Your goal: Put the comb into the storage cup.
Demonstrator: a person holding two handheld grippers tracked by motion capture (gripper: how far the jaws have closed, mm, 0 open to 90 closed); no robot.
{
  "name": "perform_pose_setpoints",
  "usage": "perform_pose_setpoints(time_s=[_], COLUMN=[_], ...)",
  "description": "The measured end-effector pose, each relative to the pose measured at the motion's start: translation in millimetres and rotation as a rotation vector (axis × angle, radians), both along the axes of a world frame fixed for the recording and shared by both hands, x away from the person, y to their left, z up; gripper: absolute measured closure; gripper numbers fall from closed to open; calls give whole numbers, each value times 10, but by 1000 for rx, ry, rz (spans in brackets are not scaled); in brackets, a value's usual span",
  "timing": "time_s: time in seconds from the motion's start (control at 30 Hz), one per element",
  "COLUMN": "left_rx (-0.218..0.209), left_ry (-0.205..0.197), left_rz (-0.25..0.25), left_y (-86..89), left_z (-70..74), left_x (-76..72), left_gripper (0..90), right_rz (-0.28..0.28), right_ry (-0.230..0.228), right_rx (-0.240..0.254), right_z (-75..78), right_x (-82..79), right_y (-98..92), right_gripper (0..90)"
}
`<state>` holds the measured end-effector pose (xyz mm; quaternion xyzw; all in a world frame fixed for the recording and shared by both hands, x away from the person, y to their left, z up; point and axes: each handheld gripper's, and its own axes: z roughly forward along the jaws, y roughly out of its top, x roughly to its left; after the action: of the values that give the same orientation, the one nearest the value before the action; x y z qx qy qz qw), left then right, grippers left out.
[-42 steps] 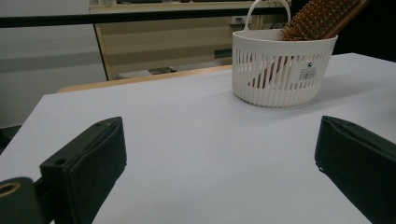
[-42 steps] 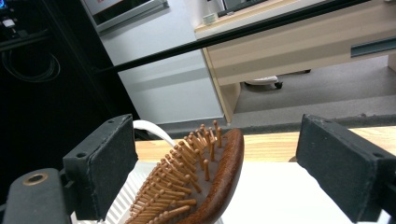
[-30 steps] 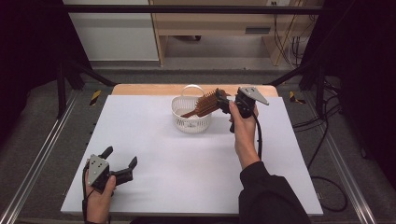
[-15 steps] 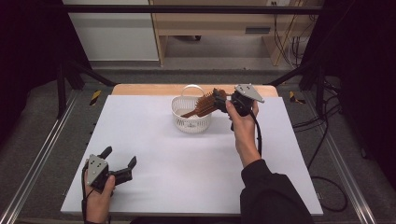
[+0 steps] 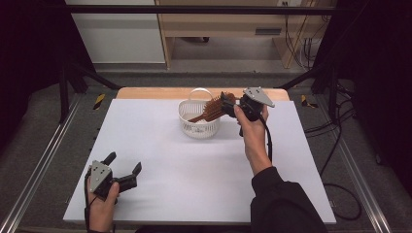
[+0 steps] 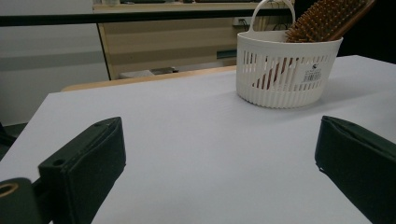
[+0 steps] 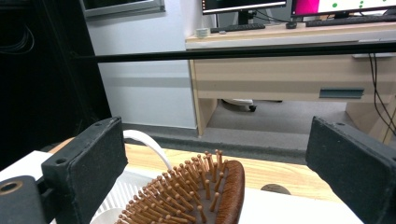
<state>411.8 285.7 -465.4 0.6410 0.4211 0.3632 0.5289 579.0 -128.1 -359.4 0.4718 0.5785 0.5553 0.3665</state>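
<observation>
1. Hairbrush [image 5: 212, 108]: a wooden brush stands slanted in the white slatted basket [image 5: 199, 127] at the far middle of the worktop [image 5: 204, 170], its handle down inside and its bristled head sticking out over the right rim.
2. Your right claw [image 5: 225, 103] is raised at the far right of the basket, its black jaws standing apart on either side of the brush head; from the right gripper view, the head [image 7: 196, 198] lies low between the two pads with clear space on both sides, so nothing is clamped.
3. From above, that claw looks to be right at the brush head, but you cannot tell there whether a jaw touches it.
4. Your right hand [image 5: 252, 133] grips the handle beneath the grey three-cornered plate, and its cable runs down along your dark sleeve.
5. Your left claw [image 5: 125, 167] sits at the near left corner of the worktop, low to the surface, jaws wide apart and holding nothing.
6. In the left gripper view the basket [image 6: 286, 70] stands well beyond those jaws to the right, handle loop upright, brush head [image 6: 327, 18] leaning out of its top.
</observation>
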Motion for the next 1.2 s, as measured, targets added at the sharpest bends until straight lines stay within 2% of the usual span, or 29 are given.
perform_pose_setpoints(time_s=[0.23, 0.47, 0.7, 0.83, 1.0, 1.1, 1.17, 1.2], left_rx=[3, 1, 1, 2, 1, -20, -19, -24], left_ry=[-2, -3, -2, -3, -3, -3, -6, -7], left_rz=[-3, -2, -2, -3, -6, 16, 23, 25], left_y=[-2, -2, -4, -5, -6, 26, 40, 47], left_z=[0, 1, 0, 0, -1, -3, -2, 0], left_x=[0, -3, 0, 1, -6, 1, 1, -2], left_gripper=[17, 17, 17, 18, 15, 14, 16, 16], right_rz=[14, 62, 75, 93, 101, 103, 111, 130], right_ry=[-16, -18, -23, -45, -36, -41, -38, -29], right_rx=[-29, -74, -71, -64, -71, -61, -65, -73], right_z=[27, 52, 79, 107, 115, 136, 137, 140], right_x=[-12, -28, -45, -76, -89, -107, -101, -92], right_y=[-2, 41, 9, -9, -25, -20, -15, 7], right_gripper=[55, 63, 62, 65, 58, 60, 59, 56])
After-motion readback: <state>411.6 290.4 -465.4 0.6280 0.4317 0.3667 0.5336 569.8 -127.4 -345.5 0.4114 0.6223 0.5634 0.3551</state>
